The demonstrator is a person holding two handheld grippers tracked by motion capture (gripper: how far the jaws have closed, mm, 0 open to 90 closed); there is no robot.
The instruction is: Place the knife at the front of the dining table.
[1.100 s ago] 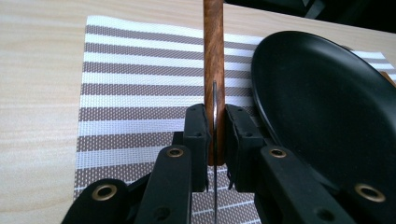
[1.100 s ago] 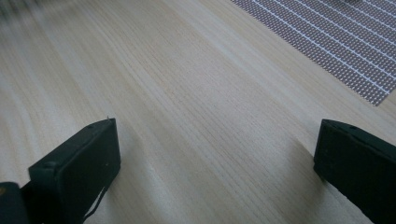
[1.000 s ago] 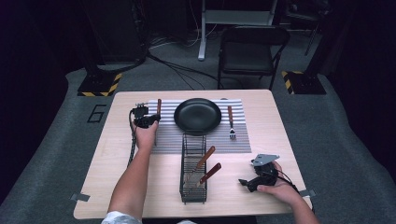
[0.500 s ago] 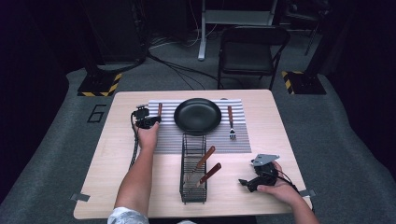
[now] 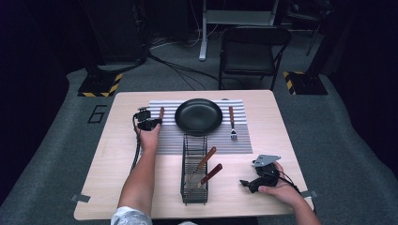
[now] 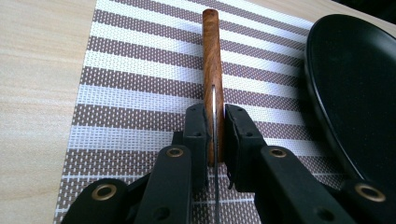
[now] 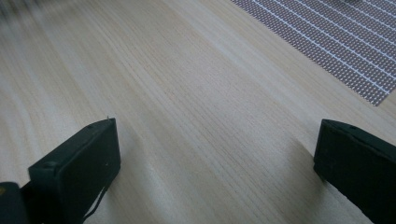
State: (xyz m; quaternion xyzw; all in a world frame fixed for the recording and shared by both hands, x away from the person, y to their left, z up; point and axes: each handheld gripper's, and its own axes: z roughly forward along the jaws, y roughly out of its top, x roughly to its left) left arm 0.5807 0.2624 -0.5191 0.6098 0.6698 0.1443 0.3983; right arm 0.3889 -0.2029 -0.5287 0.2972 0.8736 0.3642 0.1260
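Left gripper (image 6: 213, 140) pinches the knife (image 6: 211, 70) on the placemat (image 6: 140, 79), fork (image 5: 232, 123) already placed, right gripper (image 7: 215, 154) spread idle, two utensils (image 5: 205, 166) left in rack (image 5: 193, 197).

Plate (image 5: 198, 116) on placemat (image 5: 169, 140), fork (image 5: 232, 123) right, rack (image 5: 194, 169) in front

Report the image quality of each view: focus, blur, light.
High view: table lit, room around it dark, picture soft. Left gripper view: sharp on the knife handle and placemat; soft sheen on the black plate. Right gripper view: wood grain crisp, top-left corner blurred, faint shadows by the jaws.
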